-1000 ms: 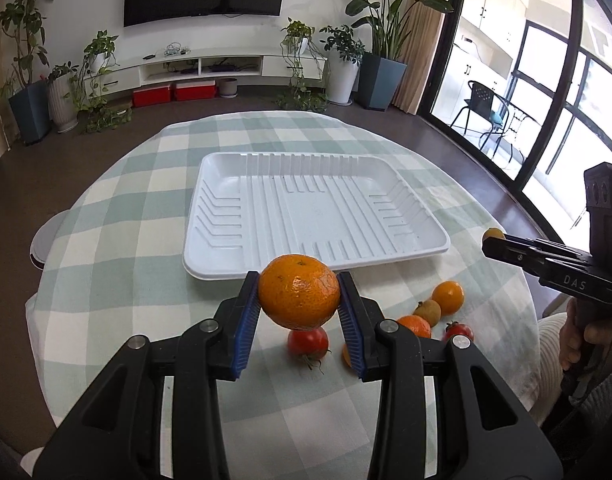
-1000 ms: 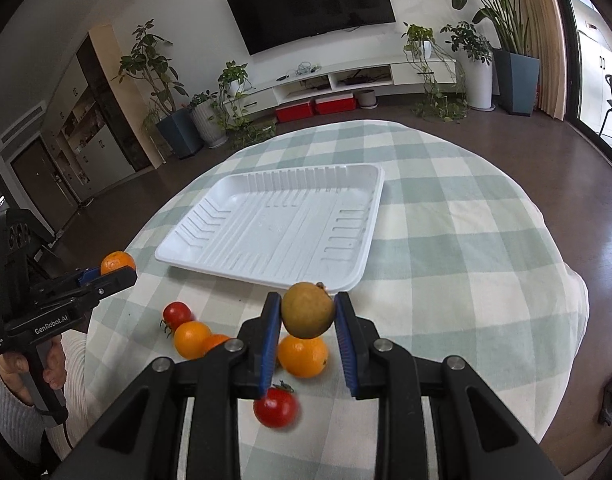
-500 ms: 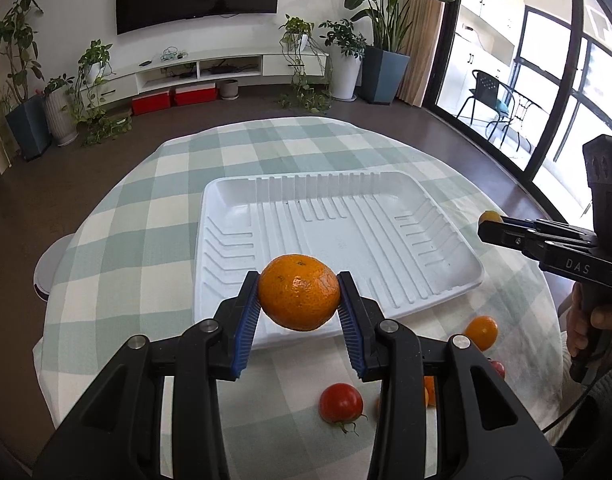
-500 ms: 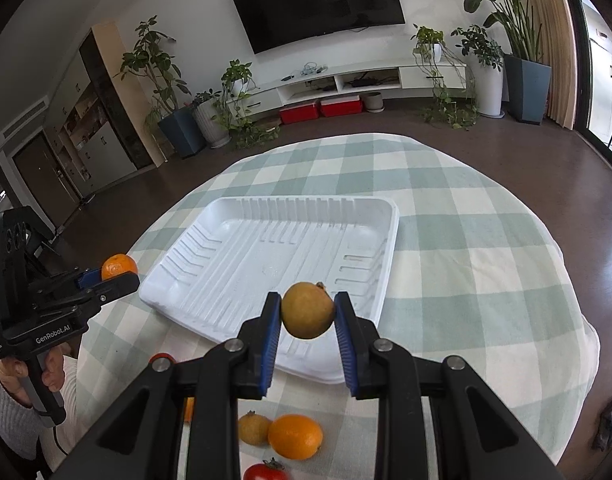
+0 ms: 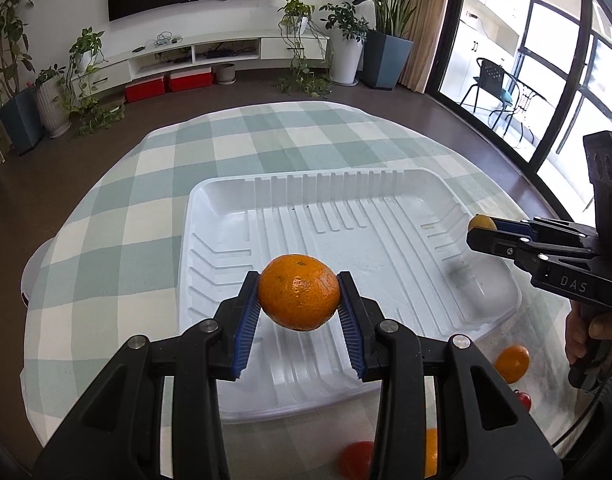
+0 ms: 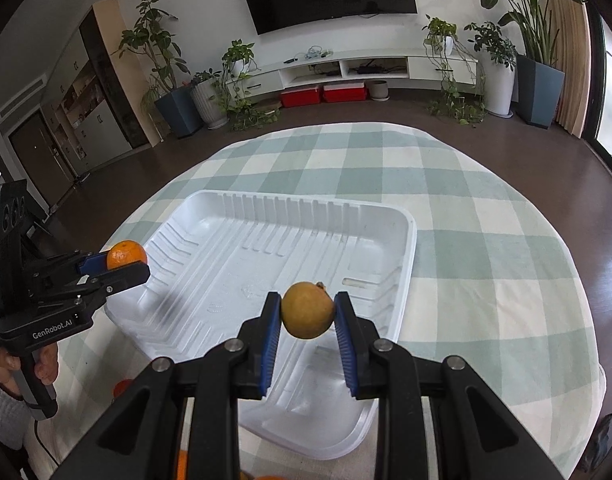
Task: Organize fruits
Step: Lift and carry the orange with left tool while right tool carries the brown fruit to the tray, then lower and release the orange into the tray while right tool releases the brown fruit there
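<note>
My left gripper (image 5: 299, 300) is shut on an orange (image 5: 299, 297) and holds it above the near left part of the white ribbed tray (image 5: 386, 184). From the right wrist view that same gripper (image 6: 123, 266) shows at the left edge with the orange (image 6: 125, 254) over the tray's left rim. My right gripper (image 6: 308, 316) is shut on a brownish-yellow round fruit (image 6: 308, 310) above the near right part of the tray (image 6: 410, 240). In the left wrist view the right gripper (image 5: 482, 232) carries that fruit (image 5: 481, 223) over the tray's right side.
The tray lies on a round table with a green-and-white checked cloth (image 5: 117, 208). Loose fruit lies near the front edge: an orange (image 5: 512, 363), a red tomato (image 5: 356, 458), another tomato (image 5: 524, 400). A hand (image 5: 586, 332) holds the right gripper's handle.
Both grippers have moved forward with their fruit, from over the loose fruit at the table's front to above the tray. The loose fruit has slid to the bottom of both views.
</note>
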A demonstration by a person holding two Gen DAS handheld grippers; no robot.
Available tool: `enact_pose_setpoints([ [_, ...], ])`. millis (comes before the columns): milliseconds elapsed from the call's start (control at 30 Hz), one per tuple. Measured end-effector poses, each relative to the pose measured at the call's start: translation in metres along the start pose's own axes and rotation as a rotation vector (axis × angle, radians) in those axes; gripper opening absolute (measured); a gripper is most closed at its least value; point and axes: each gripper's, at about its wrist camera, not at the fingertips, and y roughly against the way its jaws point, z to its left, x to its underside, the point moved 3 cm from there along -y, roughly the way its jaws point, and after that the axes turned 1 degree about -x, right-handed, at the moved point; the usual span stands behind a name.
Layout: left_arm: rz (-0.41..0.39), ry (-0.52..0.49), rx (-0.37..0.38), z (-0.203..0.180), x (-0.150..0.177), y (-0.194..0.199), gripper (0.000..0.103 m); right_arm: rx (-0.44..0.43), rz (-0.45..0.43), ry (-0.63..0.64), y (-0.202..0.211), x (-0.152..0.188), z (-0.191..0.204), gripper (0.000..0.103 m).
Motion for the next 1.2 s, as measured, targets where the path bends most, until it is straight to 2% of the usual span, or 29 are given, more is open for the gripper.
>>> enact_pose_setpoints([
  [633, 0.056, 0.012, -0.003, 0.007, -0.002, -0.04, 0.036, 0.025, 0.045, 0.025, -0.031, -0.001, -0.004, 0.029],
  [1000, 0.049, 0.012, -0.013, 0.011, -0.002, -0.043, 0.036, 0.045, 0.046, 0.025, -0.035, 0.0, -0.006, 0.03],
  [1200, 0.034, 0.009, -0.016, 0.009, -0.001, -0.035, 0.036, 0.046, 0.019, 0.024, -0.026, -0.001, -0.005, 0.03],
])
